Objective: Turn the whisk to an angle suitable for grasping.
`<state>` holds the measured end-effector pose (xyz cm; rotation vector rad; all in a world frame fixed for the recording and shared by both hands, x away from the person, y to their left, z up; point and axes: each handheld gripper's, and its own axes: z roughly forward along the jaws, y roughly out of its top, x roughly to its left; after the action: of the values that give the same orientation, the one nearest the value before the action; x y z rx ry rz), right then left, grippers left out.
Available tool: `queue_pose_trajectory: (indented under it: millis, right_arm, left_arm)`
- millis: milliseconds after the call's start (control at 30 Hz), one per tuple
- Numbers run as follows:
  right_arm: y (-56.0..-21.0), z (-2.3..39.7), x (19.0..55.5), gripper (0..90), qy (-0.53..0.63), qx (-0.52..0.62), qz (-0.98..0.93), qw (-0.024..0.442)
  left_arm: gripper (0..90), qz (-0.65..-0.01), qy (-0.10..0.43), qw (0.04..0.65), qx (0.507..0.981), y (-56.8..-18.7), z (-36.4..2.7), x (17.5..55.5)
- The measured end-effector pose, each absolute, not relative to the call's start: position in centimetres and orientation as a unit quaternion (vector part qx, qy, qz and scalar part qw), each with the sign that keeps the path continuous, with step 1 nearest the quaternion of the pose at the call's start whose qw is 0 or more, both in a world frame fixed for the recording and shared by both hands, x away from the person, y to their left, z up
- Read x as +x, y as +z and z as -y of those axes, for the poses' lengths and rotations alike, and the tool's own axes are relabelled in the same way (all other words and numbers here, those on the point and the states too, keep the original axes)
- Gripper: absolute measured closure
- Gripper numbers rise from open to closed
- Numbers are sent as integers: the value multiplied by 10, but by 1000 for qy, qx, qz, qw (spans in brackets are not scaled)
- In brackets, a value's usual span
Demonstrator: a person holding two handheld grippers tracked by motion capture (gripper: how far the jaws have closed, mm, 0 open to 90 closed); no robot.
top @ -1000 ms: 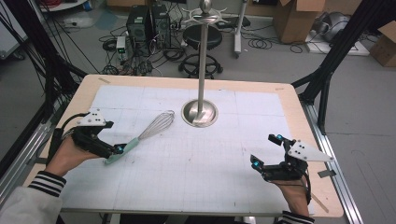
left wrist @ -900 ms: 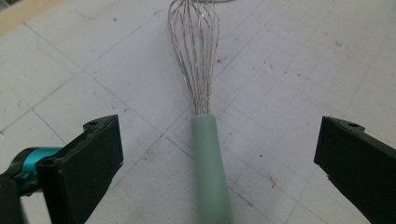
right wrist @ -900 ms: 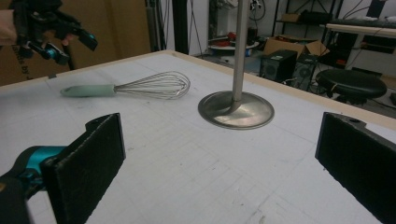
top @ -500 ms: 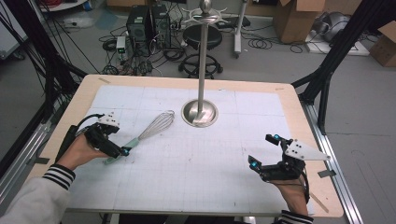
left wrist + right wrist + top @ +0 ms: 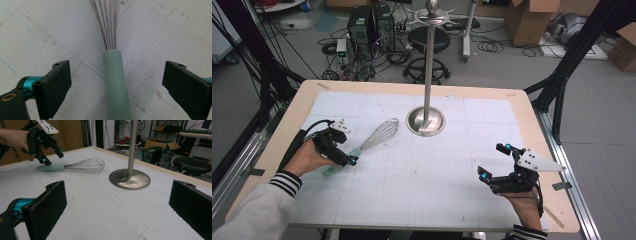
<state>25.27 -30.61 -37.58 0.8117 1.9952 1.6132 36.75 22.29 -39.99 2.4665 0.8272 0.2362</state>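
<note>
A whisk (image 5: 374,137) with a pale green handle (image 5: 116,85) and wire loops lies flat on the white gridded mat (image 5: 422,175), left of centre. My left gripper (image 5: 348,160) is lowered over the handle. One black finger (image 5: 56,85) stands on each side of it, with a gap on both sides. The jaws have just been closing a little and do not touch the handle. From the right gripper view, the left gripper (image 5: 51,156) hovers at the handle end of the whisk (image 5: 82,165). My right gripper (image 5: 493,161) rests open near the front right, holding nothing.
A tall metal stand (image 5: 426,122) with a round base rises from the mat just right of the whisk's wire head; the same stand (image 5: 130,180) is in the right gripper view. The wooden table edge (image 5: 542,150) frames the mat. Boxes, cables and a stool lie beyond the table.
My left gripper has moved right and down along the table, from beside the whisk's handle end to straddling the handle. The right gripper and the whisk have stayed put.
</note>
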Motion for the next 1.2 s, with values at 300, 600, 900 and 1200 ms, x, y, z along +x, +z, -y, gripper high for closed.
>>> queue_pose_trajectory:
  millis: [300,600,900,1200]
  right_arm:
    - [-376,307,253,0,585,293,-722,224]
    - [-376,306,254,0,585,291,-723,224]
    - [-376,305,253,0,586,291,-723,220]
    - [-376,306,253,0,591,291,-721,218]
  left_arm:
    - [274,-314,79,249,913,-405,-220,373]
    - [388,-314,72,229,918,-410,-215,374]
    - [475,-324,75,218,918,-413,-212,375]
    - [569,-325,76,210,919,-415,-210,374]
